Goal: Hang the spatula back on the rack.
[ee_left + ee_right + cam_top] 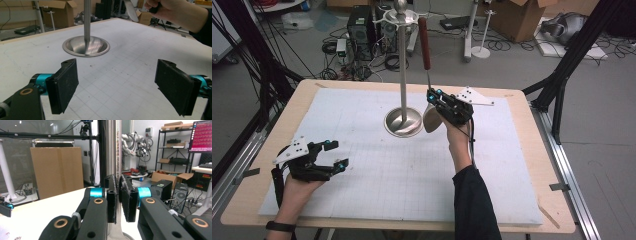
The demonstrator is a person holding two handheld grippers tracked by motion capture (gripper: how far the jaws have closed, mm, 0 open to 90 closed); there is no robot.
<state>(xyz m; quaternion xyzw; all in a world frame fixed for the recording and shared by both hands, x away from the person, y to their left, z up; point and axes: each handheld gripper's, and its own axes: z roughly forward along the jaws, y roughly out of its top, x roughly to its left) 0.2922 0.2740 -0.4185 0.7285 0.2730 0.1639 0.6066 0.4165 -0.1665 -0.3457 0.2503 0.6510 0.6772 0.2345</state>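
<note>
The right tongs [432, 93] were clenched on the thin metal shank of a spatula [426, 47], held nearly upright: its red-brown handle rose straight above the jaws, and its pale blade [430, 119] hung just below them, near the hand. In the right gripper view the two pads stood almost together, though the shank between them was too slim to make out there, so the grip is read mainly from the high view.

The relation that mattered was sideways. The tall steel stand [403, 65] rose just beside the right tongs, toward the left tongs, its long axis vertical and roughly parallel to the spatula. The hanging ring at its top [400, 16] sat well above the jaws, about level with the handle's end. The next move probably called for lifting and shifting toward that pole.

The left tongs [333, 154] were released, jaws wide and empty, low over the surface [377, 175], well apart from the stand's dished base [86, 46] ahead of them. The right hand was plainly nearer.
</note>
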